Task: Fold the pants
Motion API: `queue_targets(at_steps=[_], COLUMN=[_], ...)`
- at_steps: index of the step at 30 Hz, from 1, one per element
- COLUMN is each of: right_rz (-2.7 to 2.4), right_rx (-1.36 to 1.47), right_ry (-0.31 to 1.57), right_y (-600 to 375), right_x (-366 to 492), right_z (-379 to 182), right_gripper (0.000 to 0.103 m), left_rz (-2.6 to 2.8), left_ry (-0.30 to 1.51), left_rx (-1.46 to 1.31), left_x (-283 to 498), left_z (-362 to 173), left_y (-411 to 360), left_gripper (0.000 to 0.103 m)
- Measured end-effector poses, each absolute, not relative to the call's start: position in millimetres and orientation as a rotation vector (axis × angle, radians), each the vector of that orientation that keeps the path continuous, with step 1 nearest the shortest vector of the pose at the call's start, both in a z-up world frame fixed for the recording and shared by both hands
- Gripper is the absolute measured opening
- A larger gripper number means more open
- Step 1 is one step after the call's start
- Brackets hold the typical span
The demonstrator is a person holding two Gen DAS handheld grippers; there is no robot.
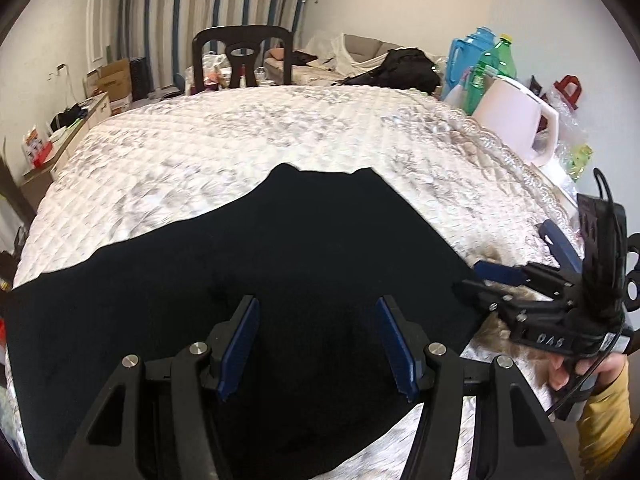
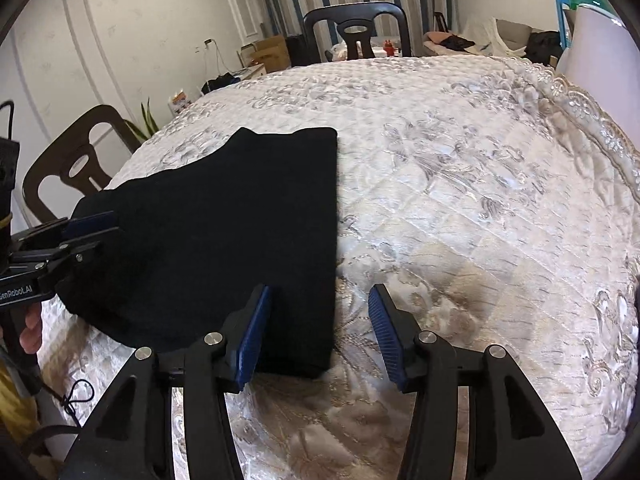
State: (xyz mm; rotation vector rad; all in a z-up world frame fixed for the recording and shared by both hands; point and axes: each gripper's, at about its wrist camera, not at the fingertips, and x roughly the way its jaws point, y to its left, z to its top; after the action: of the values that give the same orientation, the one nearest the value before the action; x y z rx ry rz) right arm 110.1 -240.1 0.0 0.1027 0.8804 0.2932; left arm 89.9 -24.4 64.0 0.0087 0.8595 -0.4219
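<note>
Black pants (image 1: pixel 280 248) (image 2: pixel 224 220) lie folded flat on a table covered by a white quilted cloth (image 1: pixel 240 140) (image 2: pixel 460 160). Their right side is a straight edge. My left gripper (image 1: pixel 316 308) hovers open over the near part of the pants, with nothing between its blue pads. It also shows at the left edge of the right wrist view as the left gripper (image 2: pixel 102 228), over the pants' left end. My right gripper (image 2: pixel 320 292) stands open above the near right corner of the pants, pads apart from the cloth. In the left wrist view the right gripper (image 1: pixel 468 278) sits beside the pants' right edge.
A dark chair (image 1: pixel 242 56) (image 2: pixel 356 28) stands at the table's far side and another chair (image 2: pixel 76 160) at its left. A white jug (image 1: pixel 516 120) (image 2: pixel 596 48) and plastic bottles (image 1: pixel 492 64) crowd the far right. A yellow sleeve (image 1: pixel 604 420) is at lower right.
</note>
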Motion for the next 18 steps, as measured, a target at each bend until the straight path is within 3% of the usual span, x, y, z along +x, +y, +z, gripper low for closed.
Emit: queue_targets(at_steps=[7, 10, 13, 18], right_rz=[0.299, 0.331, 0.322, 0.336], right_rx=[0.119, 0.139, 0.171, 0.246], right_ry=[0.866, 0.866, 0.854, 0.848], right_y=[-239.1, -236.4, -239.3, -247.6], right_x=[104.4, 100.6, 99.5, 100.3], right_z=[0.2, -0.8, -1.6, -2.7], right_gripper=[0.051, 0.038, 0.036, 0.024], left_rz=[-0.512, -0.568, -0.631, -0.724], left_ry=[0.815, 0.783, 0.801, 0.884], left_rx=[-0.018, -0.022, -0.031, -0.076], left_x=[98.6, 105.9, 117.3, 139.7], left_z=[77.8, 86.0, 88.1, 82.0], left_y=[-37.9, -46.2, -57.3, -77.1], left_gripper=[0.063, 0.063, 0.063, 0.066])
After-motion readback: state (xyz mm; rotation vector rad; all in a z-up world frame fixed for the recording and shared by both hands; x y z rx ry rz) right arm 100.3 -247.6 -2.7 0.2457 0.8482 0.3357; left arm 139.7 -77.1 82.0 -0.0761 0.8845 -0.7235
